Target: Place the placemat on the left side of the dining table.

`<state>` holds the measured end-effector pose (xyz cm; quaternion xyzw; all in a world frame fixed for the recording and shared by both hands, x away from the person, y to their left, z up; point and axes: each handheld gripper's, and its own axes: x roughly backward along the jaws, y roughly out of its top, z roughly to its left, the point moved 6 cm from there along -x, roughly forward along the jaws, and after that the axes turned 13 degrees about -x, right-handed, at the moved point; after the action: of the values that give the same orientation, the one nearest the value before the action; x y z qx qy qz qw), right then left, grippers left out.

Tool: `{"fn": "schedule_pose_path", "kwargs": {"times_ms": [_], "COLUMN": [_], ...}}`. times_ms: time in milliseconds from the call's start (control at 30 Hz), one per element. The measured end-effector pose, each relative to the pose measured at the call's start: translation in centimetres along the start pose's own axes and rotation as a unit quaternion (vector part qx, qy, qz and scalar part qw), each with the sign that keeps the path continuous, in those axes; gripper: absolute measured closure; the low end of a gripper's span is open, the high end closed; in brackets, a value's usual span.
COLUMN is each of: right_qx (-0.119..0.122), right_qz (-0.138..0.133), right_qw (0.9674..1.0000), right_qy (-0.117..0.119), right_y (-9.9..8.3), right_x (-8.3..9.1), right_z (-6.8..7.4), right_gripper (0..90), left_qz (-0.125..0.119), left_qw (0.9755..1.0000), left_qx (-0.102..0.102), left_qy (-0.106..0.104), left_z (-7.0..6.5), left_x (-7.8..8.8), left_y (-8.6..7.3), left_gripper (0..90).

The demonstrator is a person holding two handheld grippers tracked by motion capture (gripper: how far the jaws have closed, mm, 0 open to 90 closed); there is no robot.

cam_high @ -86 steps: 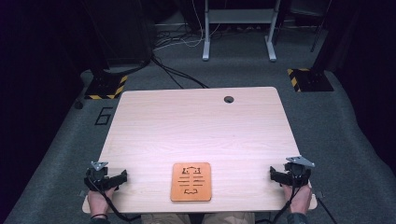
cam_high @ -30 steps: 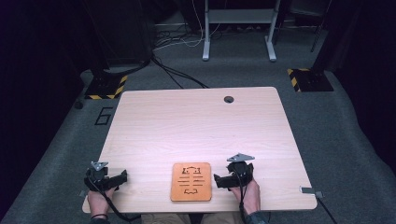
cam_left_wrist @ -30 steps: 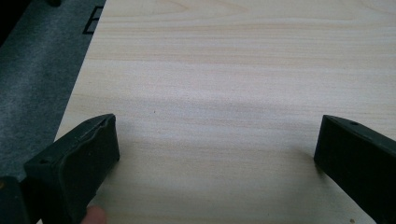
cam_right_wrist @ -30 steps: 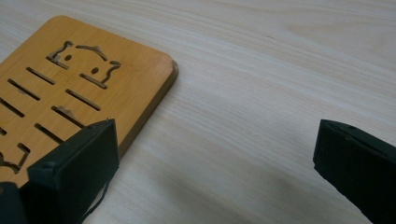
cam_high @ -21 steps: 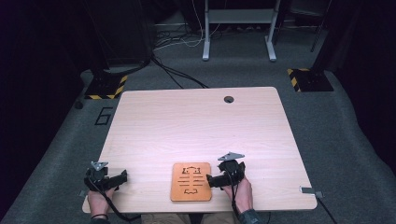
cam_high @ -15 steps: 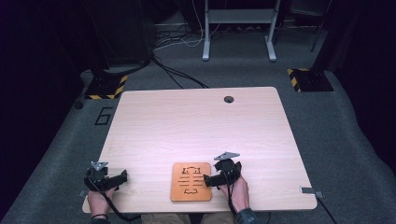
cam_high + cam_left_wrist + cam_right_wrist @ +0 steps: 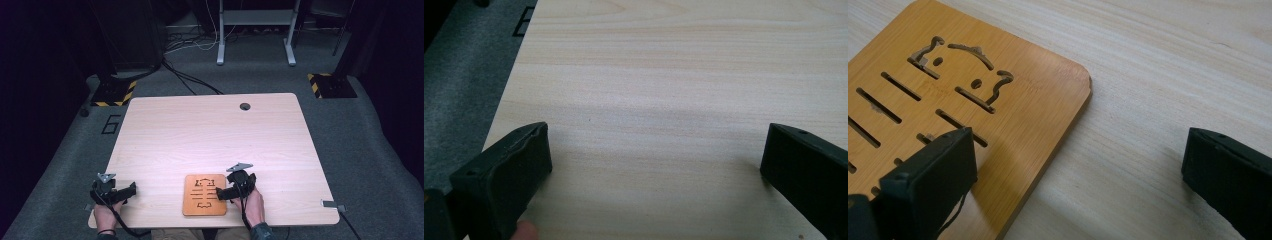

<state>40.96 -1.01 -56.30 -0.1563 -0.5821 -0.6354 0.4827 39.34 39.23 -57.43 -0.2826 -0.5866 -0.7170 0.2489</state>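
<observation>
Bamboo slotted board point(image 7: 963, 100) lies flat on the bench point(image 7: 210, 135), its corner edge between the wide-spread jaws of the right hand-held gripper point(image 7: 1078, 180); left hand-held gripper point(image 7: 656, 160) also wide, over bare bench.

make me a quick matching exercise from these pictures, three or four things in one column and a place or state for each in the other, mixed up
Things:
1. wooden board
2. left gripper
3. right gripper
4. round hole

Places or states:
a. in the table top near its far edge
b. open, one jaw over the board's edge, the other over bare table
c. flat at the near edge of the table, with slots cut through it
d. open over bare table at the near left corner

Pairs: 1-c, 2-d, 3-b, 4-a
</observation>
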Motion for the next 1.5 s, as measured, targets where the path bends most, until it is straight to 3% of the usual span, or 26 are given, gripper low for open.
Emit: {"fn": "schedule_pose_path", "kwargs": {"times_ms": [167,667,1500], "right_qx": [0.010,0.006,0.008], "right_qz": [0.003,0.011,0.000], "right_qw": [0.9999,0.9999,1.0000], "right_qy": [-0.002,-0.001,-0.004], "right_y": [-0.1,-0.2,-0.6], "right_x": [0.0,0.4,1.1], "right_z": [0.1,-0.6,-2.2], "right_gripper": [0.7,1.3,0.0], "left_qz": [0.001,0.001,0.002], "left_qw": [1.0000,1.0000,1.0000], "left_qx": [0.000,0.000,-0.001], "left_qy": [-0.001,-0.001,-0.001], "left_z": [0.0,0.0,0.0], "left_x": [0.0,0.0,0.1], "left_y": [0.0,0.0,0.0], "left_gripper": [0.0,0.0,0.0]}}
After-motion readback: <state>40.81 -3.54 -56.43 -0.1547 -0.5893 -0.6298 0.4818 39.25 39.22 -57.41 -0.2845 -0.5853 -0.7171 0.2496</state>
